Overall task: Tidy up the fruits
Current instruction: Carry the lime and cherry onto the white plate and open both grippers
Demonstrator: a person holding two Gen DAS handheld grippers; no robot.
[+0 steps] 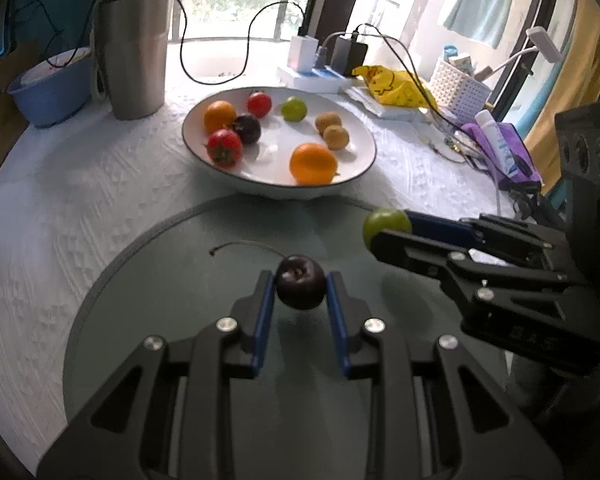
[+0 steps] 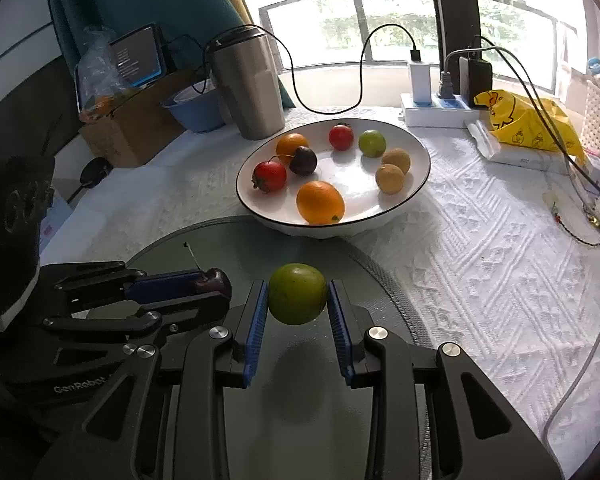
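Note:
My left gripper (image 1: 301, 286) is shut on a dark cherry (image 1: 300, 287) with a long stem, over a dark round glass plate (image 1: 172, 280). To its right, my right gripper (image 2: 298, 300) is shut on a green fruit (image 2: 297, 299), lifted above the same plate (image 2: 380, 280). From the right wrist view the left gripper (image 2: 216, 286) and its cherry (image 2: 216, 283) show at the left. In the left wrist view the green fruit (image 1: 386, 225) sits at the right gripper's (image 1: 384, 232) tips. Behind stands a white bowl (image 1: 352, 172) with oranges, red tomatoes, a dark cherry, a green fruit and two brown fruits.
A steel tumbler (image 1: 134, 50) and a blue bowl (image 1: 50, 92) stand at the back left. A power strip (image 2: 440, 110) with chargers and cables, a yellow bag (image 2: 528, 122) and a white basket (image 1: 458, 84) lie at the back right. A white textured cloth (image 2: 500, 240) covers the table.

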